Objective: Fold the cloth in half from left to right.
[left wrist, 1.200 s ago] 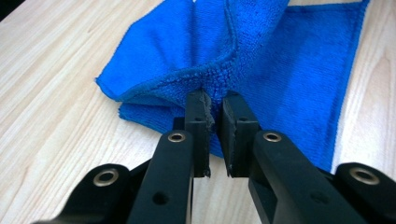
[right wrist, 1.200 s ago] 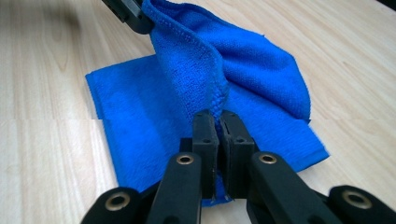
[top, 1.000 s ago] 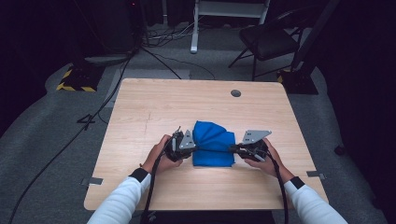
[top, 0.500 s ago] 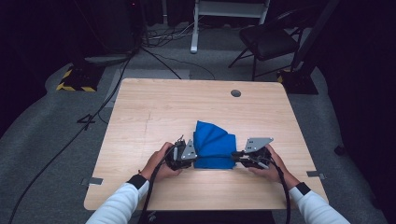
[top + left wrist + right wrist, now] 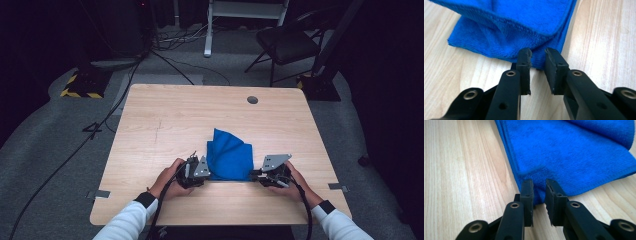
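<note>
Cloth (image 5: 229,161) lying folded on table (image 5: 165,125), near edge, centre; dark room, chair (image 5: 287,45) beyond. Sitting between left gripper (image 5: 538,53) and right gripper (image 5: 539,184), tips at its near corners, jaws slightly parted after just opening, gripping nothing.

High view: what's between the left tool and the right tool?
The folded blue cloth lies between the left tool and the right tool, on the wooden table. Each tool sits at a near corner; nothing else lies there.
</note>
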Demonstrator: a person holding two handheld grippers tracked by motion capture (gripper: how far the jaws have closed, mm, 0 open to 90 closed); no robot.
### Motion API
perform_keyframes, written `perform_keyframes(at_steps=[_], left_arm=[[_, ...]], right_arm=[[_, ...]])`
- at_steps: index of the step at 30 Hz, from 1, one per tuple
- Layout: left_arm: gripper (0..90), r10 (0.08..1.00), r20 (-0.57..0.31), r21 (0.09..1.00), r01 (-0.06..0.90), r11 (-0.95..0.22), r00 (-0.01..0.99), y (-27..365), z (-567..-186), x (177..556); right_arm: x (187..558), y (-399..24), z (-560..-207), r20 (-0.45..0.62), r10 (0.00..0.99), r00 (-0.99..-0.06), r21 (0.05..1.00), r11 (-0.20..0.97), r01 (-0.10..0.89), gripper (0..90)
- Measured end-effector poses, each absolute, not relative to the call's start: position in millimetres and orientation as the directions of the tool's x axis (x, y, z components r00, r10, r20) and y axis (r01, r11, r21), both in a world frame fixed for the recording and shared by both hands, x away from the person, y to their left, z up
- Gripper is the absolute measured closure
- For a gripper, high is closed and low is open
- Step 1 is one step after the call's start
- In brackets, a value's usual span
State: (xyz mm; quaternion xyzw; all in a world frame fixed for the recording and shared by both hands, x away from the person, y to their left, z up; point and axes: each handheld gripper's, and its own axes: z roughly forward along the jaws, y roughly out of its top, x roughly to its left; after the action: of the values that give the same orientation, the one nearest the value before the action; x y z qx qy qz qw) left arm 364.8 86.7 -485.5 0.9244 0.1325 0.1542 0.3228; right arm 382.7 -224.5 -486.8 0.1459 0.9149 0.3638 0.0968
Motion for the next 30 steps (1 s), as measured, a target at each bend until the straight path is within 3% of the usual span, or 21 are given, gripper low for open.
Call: perform_keyframes(at_steps=[8, 12, 14, 19, 30], left_arm=[[74.3, 0.348, 0.18, 0.639, 0.16, -0.753, 0.92, 93, -488, 361], [70.1, 0.377, 0.17, 0.648, 0.184, -0.739, 0.911, 100, -487, 360], [64.4, 0.402, 0.156, 0.663, 0.206, -0.72, 0.902, 105, -486, 360], [39.0, 0.482, 0.095, 0.697, 0.288, -0.656, 0.871, 111, -481, 364], [21.7, 0.498, 0.128, 0.662, 0.3, -0.686, 0.858, 111, -480, 369]], right_arm=[[382, -227, -490, -0.058, 0.342, -0.938, 0.693, 0.69, 0.208, 77.9], [379, -232, -490, -0.055, 0.353, -0.934, 0.698, 0.682, 0.217, 76.5], [378, -235, -490, -0.054, 0.361, -0.931, 0.701, 0.677, 0.222, 75.3], [379, -242, -488, -0.055, 0.392, -0.918, 0.714, 0.658, 0.238, 70.2], [398, -248, -467, -0.081, 0.478, -0.875, 0.764, 0.594, 0.254, 59.8]])
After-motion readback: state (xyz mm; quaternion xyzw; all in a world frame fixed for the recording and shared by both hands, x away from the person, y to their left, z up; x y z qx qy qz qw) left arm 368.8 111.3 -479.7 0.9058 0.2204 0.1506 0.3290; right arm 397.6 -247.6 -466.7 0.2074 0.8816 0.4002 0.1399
